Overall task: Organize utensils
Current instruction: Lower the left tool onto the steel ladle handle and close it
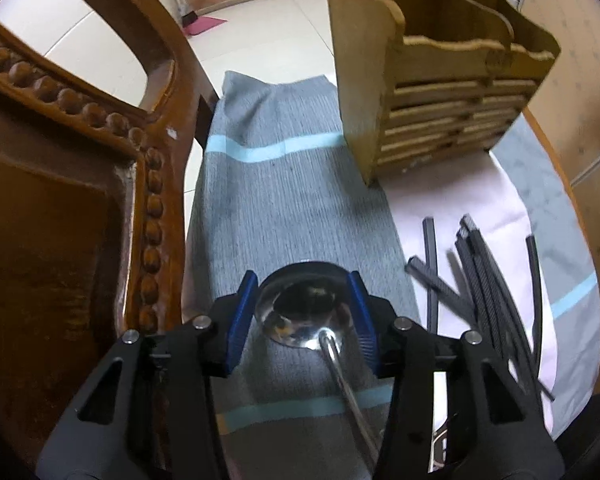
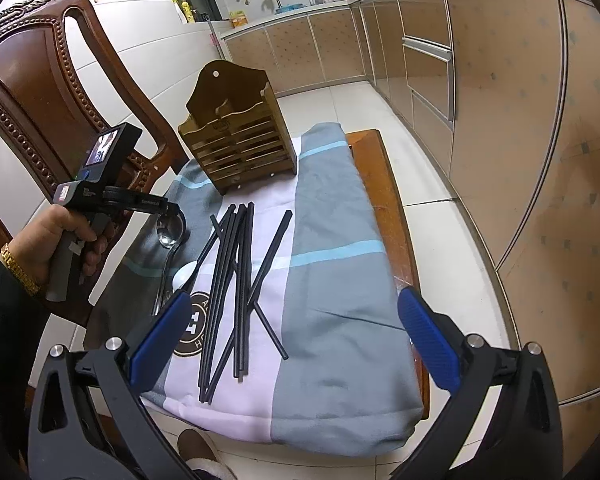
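My left hand-held gripper (image 1: 305, 322) sits low over the desk (image 2: 374, 184), its blue fingers (image 1: 244, 312) on either side of the bowl of a metal spoon (image 1: 306, 308) — close against it, though I cannot tell if they actually pinch it. The spoon's handle runs back toward me under the gripper, over the grey cloth (image 1: 276, 208) with its pale blue stripes. My right hand-held gripper (image 2: 296, 340) hovers with its jaws spread wide, holding nothing; the black chopsticks (image 2: 236, 280) lie on the cloth just ahead of it, between its fingers in the view.

I count one metal spoon at the left gripper, and one white spoon (image 2: 184, 274) just beside its handle. The chopsticks lie in a loose, crossing pile — about nine, though overlap keeps me from an exact count. Beyond them stands one wooden utensil holder (image 2: 240, 140), upright at the far end of the cloth, with a carved wooden chair (image 2: 32, 92) to its left.
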`<state>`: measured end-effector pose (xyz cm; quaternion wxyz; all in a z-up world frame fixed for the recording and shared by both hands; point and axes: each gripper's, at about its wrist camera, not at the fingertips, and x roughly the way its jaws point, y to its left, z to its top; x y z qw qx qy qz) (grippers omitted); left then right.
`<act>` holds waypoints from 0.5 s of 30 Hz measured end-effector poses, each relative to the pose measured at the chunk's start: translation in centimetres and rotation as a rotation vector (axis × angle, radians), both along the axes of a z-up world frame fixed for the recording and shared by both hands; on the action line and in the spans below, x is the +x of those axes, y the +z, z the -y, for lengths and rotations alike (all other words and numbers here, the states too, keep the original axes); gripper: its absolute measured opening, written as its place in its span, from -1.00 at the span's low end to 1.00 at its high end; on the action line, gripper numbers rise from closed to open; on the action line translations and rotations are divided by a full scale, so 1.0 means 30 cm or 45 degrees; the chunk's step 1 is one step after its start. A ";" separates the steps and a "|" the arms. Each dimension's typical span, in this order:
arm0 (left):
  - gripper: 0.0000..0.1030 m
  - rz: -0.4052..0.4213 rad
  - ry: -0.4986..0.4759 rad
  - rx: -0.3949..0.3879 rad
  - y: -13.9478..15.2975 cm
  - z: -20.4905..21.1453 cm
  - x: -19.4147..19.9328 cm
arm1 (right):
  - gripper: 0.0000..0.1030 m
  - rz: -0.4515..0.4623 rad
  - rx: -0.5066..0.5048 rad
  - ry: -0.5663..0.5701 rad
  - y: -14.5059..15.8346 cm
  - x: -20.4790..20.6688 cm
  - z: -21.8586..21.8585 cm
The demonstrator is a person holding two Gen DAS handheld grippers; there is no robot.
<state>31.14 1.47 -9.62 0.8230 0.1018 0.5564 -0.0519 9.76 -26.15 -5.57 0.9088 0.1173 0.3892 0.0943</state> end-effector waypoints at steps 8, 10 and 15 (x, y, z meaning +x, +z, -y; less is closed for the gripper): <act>-0.09 0.006 0.028 -0.020 -0.028 -0.002 0.028 | 0.95 -0.005 0.005 0.035 0.000 -0.001 -0.016; -0.07 -0.006 0.020 -0.003 -0.051 0.011 0.044 | 0.95 -0.007 0.007 0.037 0.000 -0.003 -0.016; 0.10 -0.012 0.040 -0.031 -0.068 0.014 0.047 | 0.95 -0.014 0.015 0.041 0.001 -0.001 -0.013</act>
